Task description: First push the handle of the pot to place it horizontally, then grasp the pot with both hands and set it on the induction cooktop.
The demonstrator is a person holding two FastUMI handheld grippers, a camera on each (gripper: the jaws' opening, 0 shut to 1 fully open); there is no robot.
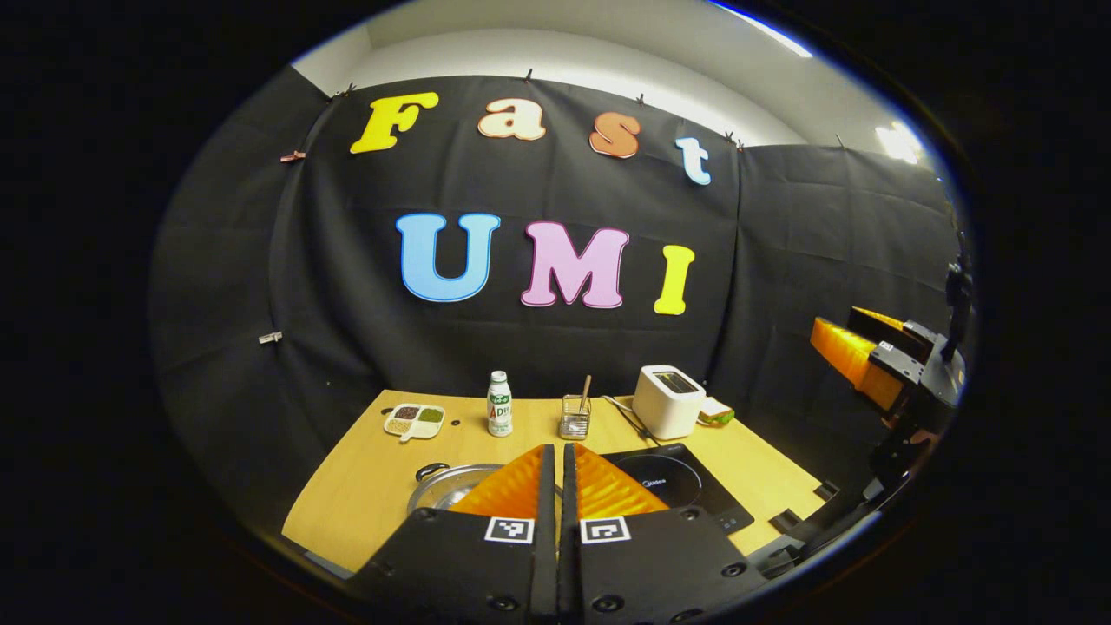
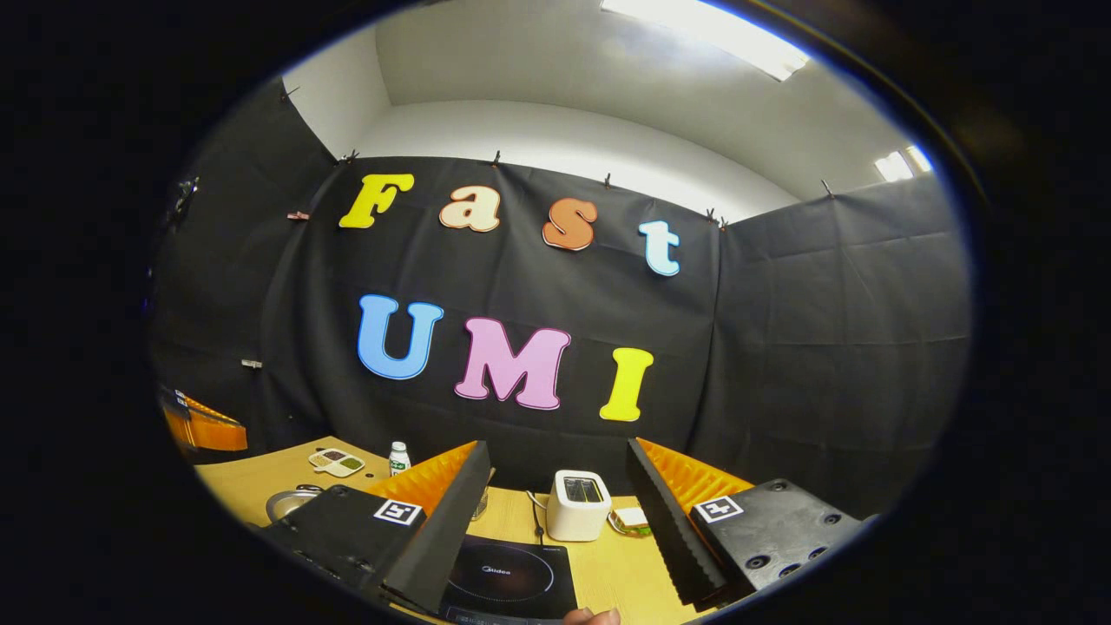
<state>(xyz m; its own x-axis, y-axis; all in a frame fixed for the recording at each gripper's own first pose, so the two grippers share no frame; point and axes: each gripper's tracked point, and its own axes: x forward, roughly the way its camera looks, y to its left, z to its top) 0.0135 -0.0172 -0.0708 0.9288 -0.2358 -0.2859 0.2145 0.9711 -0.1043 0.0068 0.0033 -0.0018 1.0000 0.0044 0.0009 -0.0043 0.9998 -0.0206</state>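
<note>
The pot [image 1: 447, 488] sits on the wooden tabletop [image 1: 364, 486] just left of the black induction cooktop [image 1: 686, 486], its rim partly hidden behind the left claw [image 1: 556, 469], whose fingers are clenched together with nothing between them, raised above the pot. In the right gripper view the right claw [image 2: 555, 512] is released, fingers spread wide above the induction cooktop [image 2: 512, 586], touching nothing. Along the far side of the tabletop stand a divided snack dish [image 1: 415, 420], a small bottle [image 1: 499, 404], a wire holder [image 1: 575, 418] and a white toaster [image 1: 667, 401].
</note>
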